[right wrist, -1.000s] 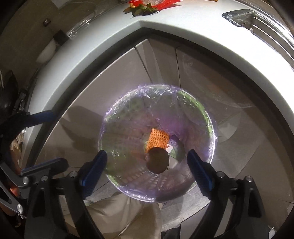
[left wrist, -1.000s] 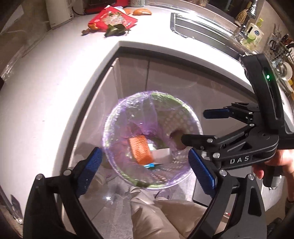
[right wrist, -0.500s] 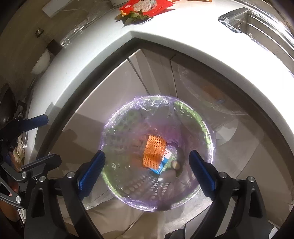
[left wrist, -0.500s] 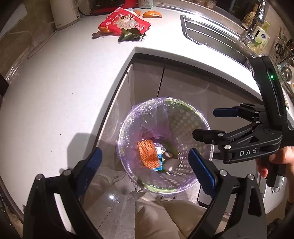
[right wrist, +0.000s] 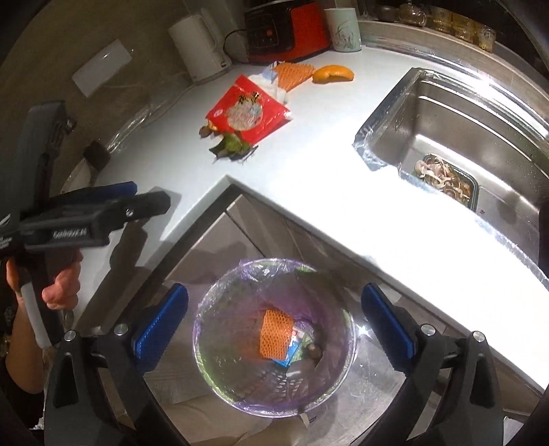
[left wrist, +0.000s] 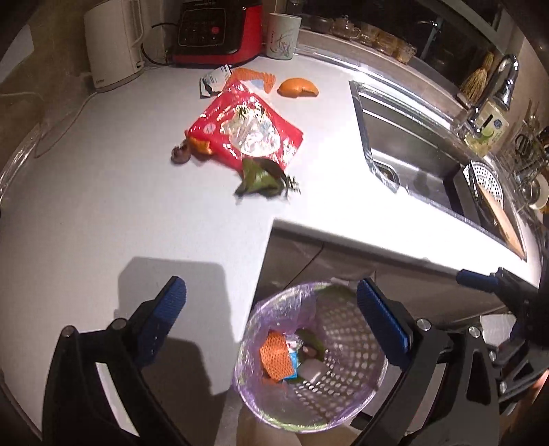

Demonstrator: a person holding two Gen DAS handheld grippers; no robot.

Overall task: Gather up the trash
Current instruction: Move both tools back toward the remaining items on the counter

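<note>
A purple-lined perforated trash bin [left wrist: 346, 343] [right wrist: 219, 308] stands on the floor below the counter corner. It holds orange foam net [right wrist: 276, 331], a blue-white wrapper and a brown round piece [right wrist: 314, 350]. On the white counter [left wrist: 103, 206] lie a red snack bag [left wrist: 243, 130] [right wrist: 247, 113], green leaves [left wrist: 260, 180] [right wrist: 230, 149], a brown piece [left wrist: 180, 156], orange netting [right wrist: 293, 72] and an orange peel [left wrist: 296, 87] [right wrist: 333, 73]. My left gripper [left wrist: 271, 319] [right wrist: 137, 197] is open and empty above the counter edge. My right gripper [right wrist: 274, 322] is open and empty above the bin.
A white kettle [left wrist: 113, 44], a red cooker [left wrist: 216, 31] and a mug [left wrist: 283, 36] stand at the counter's back. A steel sink [right wrist: 456, 137] with a tray of scraps [right wrist: 442, 178] is at right. Grey cabinet doors [right wrist: 260, 236] are behind the bin.
Both grippers have risen and tilted up from over the bin, so the counter with its trash now shows. The brown piece dropped from the right gripper into the bin.
</note>
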